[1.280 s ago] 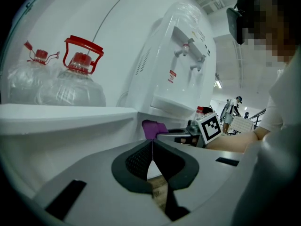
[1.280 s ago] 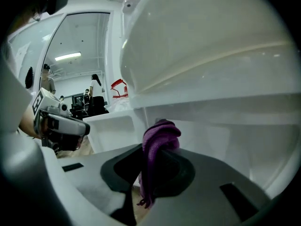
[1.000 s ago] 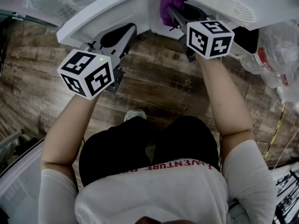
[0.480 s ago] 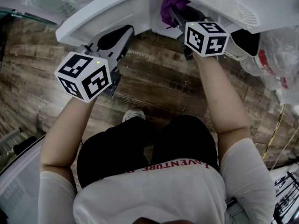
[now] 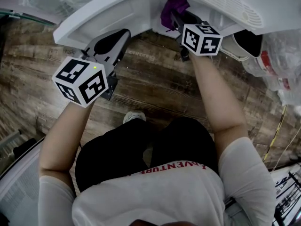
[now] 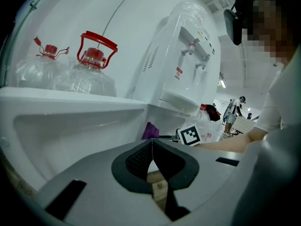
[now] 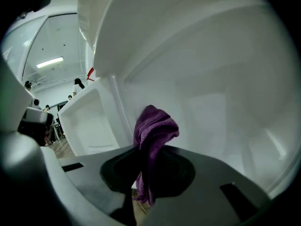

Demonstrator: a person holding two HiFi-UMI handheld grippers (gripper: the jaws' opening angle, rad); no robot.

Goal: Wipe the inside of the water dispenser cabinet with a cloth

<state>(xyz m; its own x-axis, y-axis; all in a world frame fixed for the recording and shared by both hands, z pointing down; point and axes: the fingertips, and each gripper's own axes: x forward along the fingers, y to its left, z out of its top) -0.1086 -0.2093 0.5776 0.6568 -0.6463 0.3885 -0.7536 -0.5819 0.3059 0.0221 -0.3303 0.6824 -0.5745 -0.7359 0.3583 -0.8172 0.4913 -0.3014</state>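
Note:
The white water dispenser [image 6: 186,65] stands ahead with its lower cabinet door [image 5: 101,13] swung open to the left. My right gripper [image 7: 148,161] is shut on a purple cloth [image 7: 153,135] and reaches into the white cabinet interior [image 7: 211,107]; the bunched cloth [image 5: 173,7] pokes past the cabinet's edge in the head view. My left gripper [image 6: 151,157] is shut with nothing in it, its jaws meeting at the tips, just outside the open door. In the head view it [image 5: 113,39] sits under the door's lower edge.
Two clear water jugs with red caps [image 6: 91,72] stand beyond the open door. A wooden plank floor [image 5: 155,84] lies below. Clear plastic bags and containers [image 5: 277,55] crowd the right side. People stand in the far background [image 6: 233,112].
My right gripper has pushed further forward into the cabinet with the cloth. My left gripper has drifted slightly left and back.

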